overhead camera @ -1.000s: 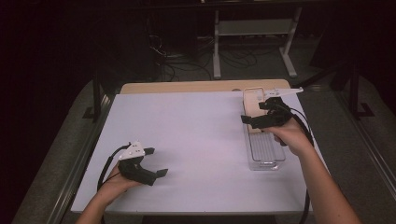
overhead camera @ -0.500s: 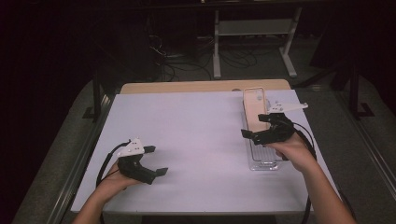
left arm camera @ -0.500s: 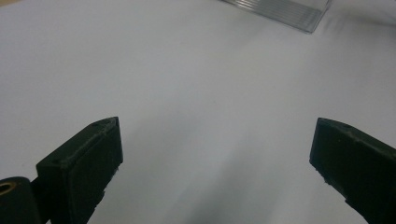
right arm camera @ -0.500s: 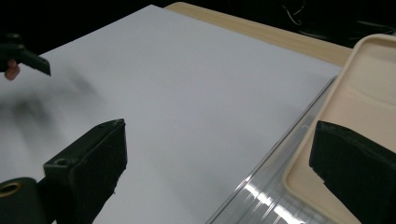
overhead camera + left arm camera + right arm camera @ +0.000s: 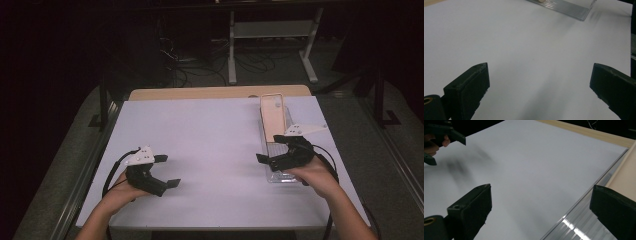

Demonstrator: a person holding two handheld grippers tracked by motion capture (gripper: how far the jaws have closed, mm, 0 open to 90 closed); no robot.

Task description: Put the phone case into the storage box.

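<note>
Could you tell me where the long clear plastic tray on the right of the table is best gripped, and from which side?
Probably the near short end wall of the long clear plastic tray, approached from above by the right gripper, whose open jaws hover over it. The thin upright rim suits a pinch; the tan wooden insert fills the far part.

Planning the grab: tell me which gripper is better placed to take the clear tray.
Right. The right gripper hovers open at the clear tray, tray edge between its jaws. The left gripper is open far across the white table.
</note>
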